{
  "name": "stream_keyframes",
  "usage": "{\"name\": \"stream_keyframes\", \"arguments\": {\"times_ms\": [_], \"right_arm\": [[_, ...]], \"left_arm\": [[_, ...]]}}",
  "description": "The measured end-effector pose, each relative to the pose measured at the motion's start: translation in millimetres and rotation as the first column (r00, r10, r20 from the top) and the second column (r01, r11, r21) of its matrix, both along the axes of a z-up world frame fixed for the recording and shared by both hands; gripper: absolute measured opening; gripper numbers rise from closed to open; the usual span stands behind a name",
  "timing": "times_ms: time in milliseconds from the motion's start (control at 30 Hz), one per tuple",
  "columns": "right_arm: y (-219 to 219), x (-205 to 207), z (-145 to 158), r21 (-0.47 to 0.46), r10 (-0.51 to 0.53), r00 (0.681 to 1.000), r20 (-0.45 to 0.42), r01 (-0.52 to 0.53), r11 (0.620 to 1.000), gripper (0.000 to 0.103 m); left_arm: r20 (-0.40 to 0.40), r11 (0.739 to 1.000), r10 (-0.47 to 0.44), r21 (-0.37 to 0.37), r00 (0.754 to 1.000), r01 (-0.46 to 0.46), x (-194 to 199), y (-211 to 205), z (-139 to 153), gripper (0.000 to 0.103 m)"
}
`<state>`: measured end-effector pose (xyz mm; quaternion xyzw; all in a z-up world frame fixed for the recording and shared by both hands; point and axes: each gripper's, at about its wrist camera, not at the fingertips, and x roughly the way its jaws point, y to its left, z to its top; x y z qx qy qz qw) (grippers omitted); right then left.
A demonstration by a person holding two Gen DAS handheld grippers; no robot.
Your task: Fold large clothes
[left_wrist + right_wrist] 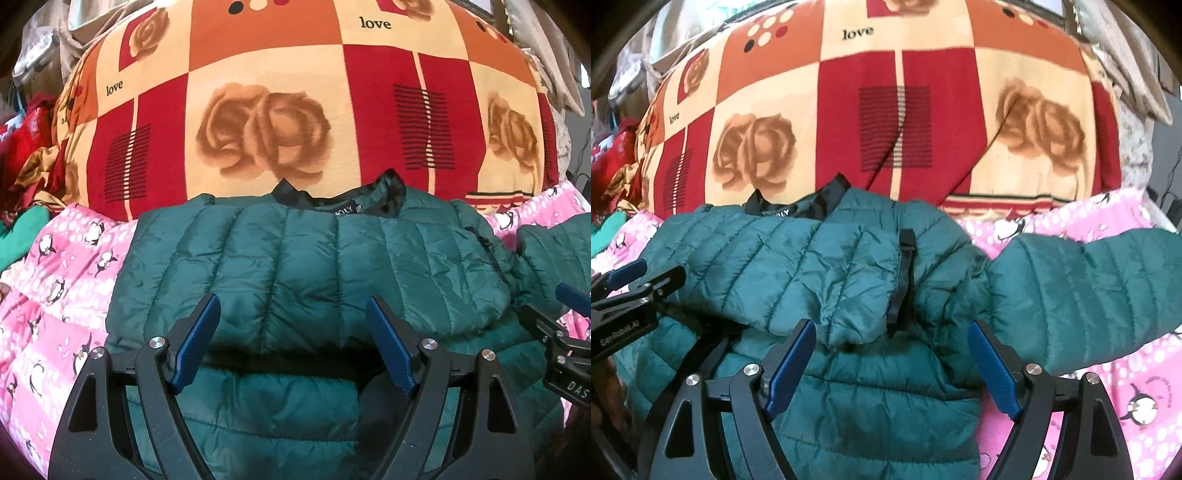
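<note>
Beyond both empty, wide-open claws (291, 314) (894, 339) lies jacket (295, 251); right of right claw, loose sleeve (1089, 291): pinch cuff, fold across.

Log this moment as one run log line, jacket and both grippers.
green puffer jacket: folded over, on pink blanket | sleeve: spread to one side | left gripper: open, empty | right gripper: open, empty

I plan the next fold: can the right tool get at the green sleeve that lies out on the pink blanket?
Probably yes. The right tool is open and empty, and the sleeve lies uncovered on the pink blanket just beyond it, to the right, with nothing between.
</note>
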<state>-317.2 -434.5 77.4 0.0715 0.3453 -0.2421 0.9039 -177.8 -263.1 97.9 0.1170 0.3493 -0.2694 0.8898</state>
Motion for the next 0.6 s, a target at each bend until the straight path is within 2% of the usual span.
{"name": "stream_keyframes", "arguments": {"times_ms": [233, 400, 600], "right_arm": [[3.3, -1.5, -0.8, -0.003, -0.014, 1.000, -0.016, 0.014, 1.000, 0.082], [0.6, 2.5, -3.8, 0.005, -0.019, 0.999, -0.037, 0.020, 1.000, 0.082], [-8.0, 0.7, -2.9, -0.003, -0.039, 0.998, -0.049, 0.039, 0.999, 0.082]], "left_arm": [[-0.002, 1.000, -0.017, 0.001, 1.000, 0.017, -4.3, -2.4, -1.4, 0.081], [-0.038, 0.999, -0.032, -0.007, 0.999, 0.032, -1.1, -4.9, -5.5, 0.081], [-0.064, 0.995, -0.075, -0.064, 0.995, 0.071, -2.1, -3.6, -0.5, 0.081]]}}
